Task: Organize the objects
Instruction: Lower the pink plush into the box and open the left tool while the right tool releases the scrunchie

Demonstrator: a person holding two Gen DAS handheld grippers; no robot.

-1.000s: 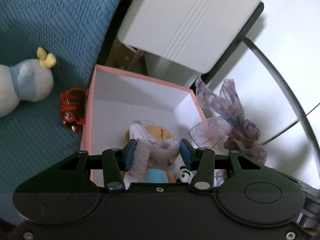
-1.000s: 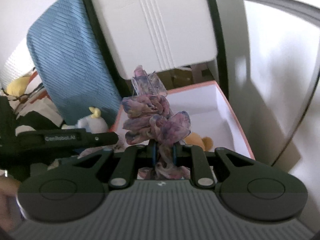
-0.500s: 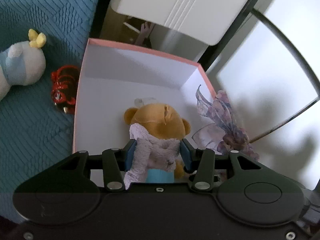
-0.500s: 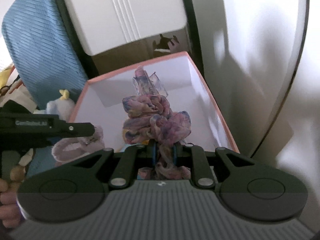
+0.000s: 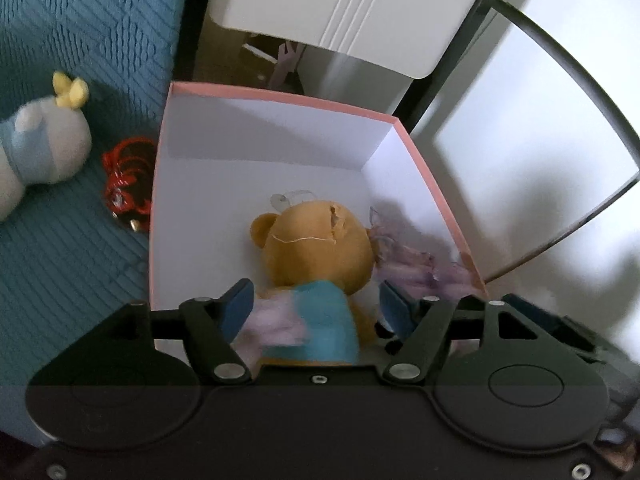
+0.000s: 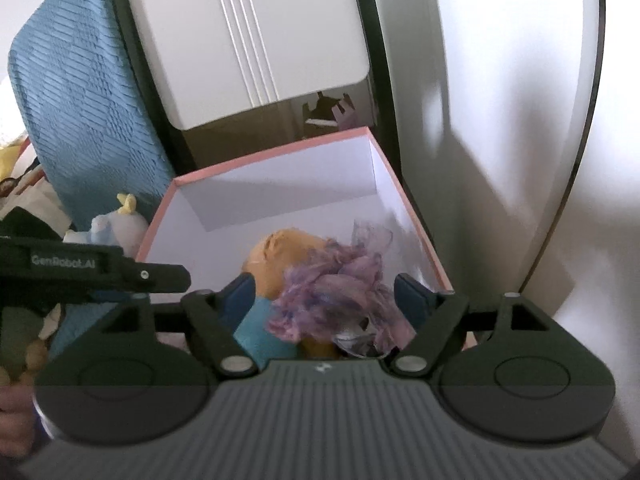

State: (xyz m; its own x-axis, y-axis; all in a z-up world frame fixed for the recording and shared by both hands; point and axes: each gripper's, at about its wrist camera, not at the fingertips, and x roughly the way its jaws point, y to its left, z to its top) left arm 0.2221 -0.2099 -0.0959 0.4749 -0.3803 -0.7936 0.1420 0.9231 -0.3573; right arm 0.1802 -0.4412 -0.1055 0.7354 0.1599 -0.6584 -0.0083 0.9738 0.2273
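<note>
A pink-rimmed white box (image 5: pixel 280 98) (image 6: pixel 272 156) holds a tan teddy bear (image 5: pixel 316 248) (image 6: pixel 280 252) in a blue shirt with a lilac fuzzy piece at its left. My left gripper (image 5: pixel 316 304) is open above the box, its jaws wide on either side of the bear. My right gripper (image 6: pixel 324 296) is open too. The purple floral scrunchie (image 6: pixel 340 296) (image 5: pixel 412 260) is blurred between its jaws, loose, at the box's right side next to the bear.
A white-and-blue plush (image 5: pixel 36 152) (image 6: pixel 116 224) and a red hair clip (image 5: pixel 128 176) lie on the blue cloth (image 5: pixel 80 40) left of the box. A white chair back (image 5: pixel 352 12) (image 6: pixel 248 32) stands behind the box. A white table surface (image 6: pixel 500 160) is to the right.
Both grippers have opened. The left one let go of the teddy bear into the box, and the right one let go of the scrunchie, which drops beside the bear.
</note>
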